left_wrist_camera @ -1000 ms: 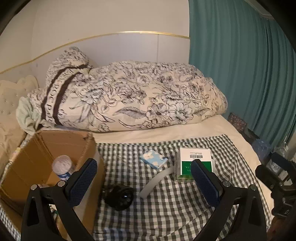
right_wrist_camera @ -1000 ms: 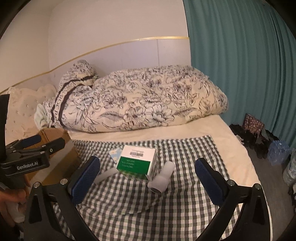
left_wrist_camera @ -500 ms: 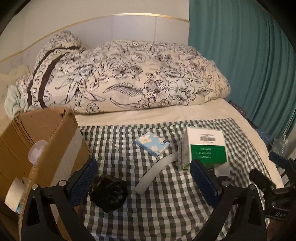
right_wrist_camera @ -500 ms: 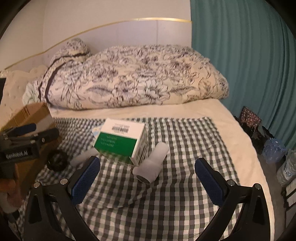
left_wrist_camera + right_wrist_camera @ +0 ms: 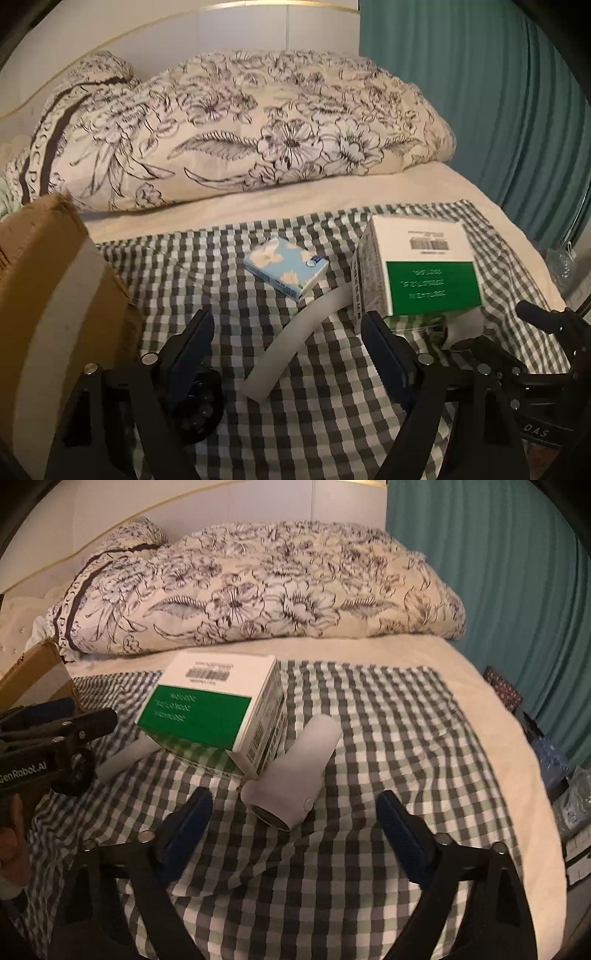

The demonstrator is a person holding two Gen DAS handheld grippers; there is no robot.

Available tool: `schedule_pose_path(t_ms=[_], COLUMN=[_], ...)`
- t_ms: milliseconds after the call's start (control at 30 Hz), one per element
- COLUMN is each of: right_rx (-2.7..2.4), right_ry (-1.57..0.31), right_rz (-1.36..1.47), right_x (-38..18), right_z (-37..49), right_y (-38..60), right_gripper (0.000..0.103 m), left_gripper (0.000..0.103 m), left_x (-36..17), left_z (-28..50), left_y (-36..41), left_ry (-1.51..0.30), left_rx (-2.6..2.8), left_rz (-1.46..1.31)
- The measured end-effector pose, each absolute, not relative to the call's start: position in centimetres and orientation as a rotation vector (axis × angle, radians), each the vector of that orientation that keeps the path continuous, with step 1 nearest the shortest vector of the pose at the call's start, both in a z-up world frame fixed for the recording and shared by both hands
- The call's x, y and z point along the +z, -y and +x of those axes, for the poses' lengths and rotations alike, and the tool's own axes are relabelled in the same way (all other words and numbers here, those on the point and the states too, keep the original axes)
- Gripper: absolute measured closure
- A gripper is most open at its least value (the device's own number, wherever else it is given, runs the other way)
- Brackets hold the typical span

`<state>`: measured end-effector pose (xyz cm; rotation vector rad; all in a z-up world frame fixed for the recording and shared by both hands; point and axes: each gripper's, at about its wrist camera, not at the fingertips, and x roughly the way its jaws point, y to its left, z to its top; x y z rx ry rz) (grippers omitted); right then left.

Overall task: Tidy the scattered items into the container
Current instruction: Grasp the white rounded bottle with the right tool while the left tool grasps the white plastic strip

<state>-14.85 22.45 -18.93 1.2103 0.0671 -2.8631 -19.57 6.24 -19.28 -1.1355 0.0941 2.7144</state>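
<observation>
On the checked cloth (image 5: 332, 406) lie a green-and-white box (image 5: 421, 273), a blue flowered tissue pack (image 5: 284, 267), a curved white strip (image 5: 295, 350) and a black round object (image 5: 199, 402). The cardboard box (image 5: 48, 295) stands at the left. My left gripper (image 5: 288, 354) is open, low over the strip, its left finger in front of the black object. In the right wrist view my right gripper (image 5: 295, 830) is open around the near end of a white cylinder (image 5: 295, 775) that lies against the green-and-white box (image 5: 218, 709).
A flowered duvet (image 5: 240, 125) is heaped at the back of the bed. A teal curtain (image 5: 498, 92) hangs at the right. The bed's right edge drops to a floor with bags and water bottles (image 5: 554, 760).
Both grippers have moved forward and down toward the cloth. The left one has swung away from the cardboard box's inside; the right one has closed in on the white cylinder.
</observation>
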Motion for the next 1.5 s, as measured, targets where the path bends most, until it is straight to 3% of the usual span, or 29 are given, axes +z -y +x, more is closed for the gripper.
schedule_pose_path(t_ms=[133, 300, 633, 733, 867, 1233, 1500], right_rx=[-2.836, -2.817, -2.798, -2.796, -2.789, -2.785, -2.800], right_ry=[-0.077, -0.068, -0.040, -0.035, -0.009, 0.051, 0.071], right_rz=[1.245, 1.288, 1.321, 1.316, 1.311, 1.304, 1.260], right_x=[-19.9, -21.0, -22.5, -22.6, -22.6, -22.1, -20.6], right_z=[-15.7, -17.1, -19.0, -19.2, -19.2, -18.2, -17.0], right_y=[-22.1, -22.2, -22.0, -22.1, -22.3, -22.7, -23.1], right_gripper=[0.028, 0.036, 0.036, 0.036, 0.038, 0.042, 0.042], left_gripper=[0.024, 0.034, 0.035, 0.045, 0.070, 0.092, 0.095], left_x=[-20.5, -22.4, -25.0, -25.3, -25.5, -25.4, -24.2], left_z=[-20.7, -22.1, -23.7, -23.9, -24.0, -23.8, -22.8], left_y=[-6.3, -6.4, -6.8, -7.3, -7.8, -7.2, -6.8], left_ry=[-0.079, -0.073, -0.085, -0.118, -0.108, 0.046, 0.103], left_rx=[2.709, 2.685, 2.665, 2.653, 2.603, 2.523, 2.519], left_rz=[-1.156, -1.207, -1.257, -1.269, -1.275, -1.325, -1.305])
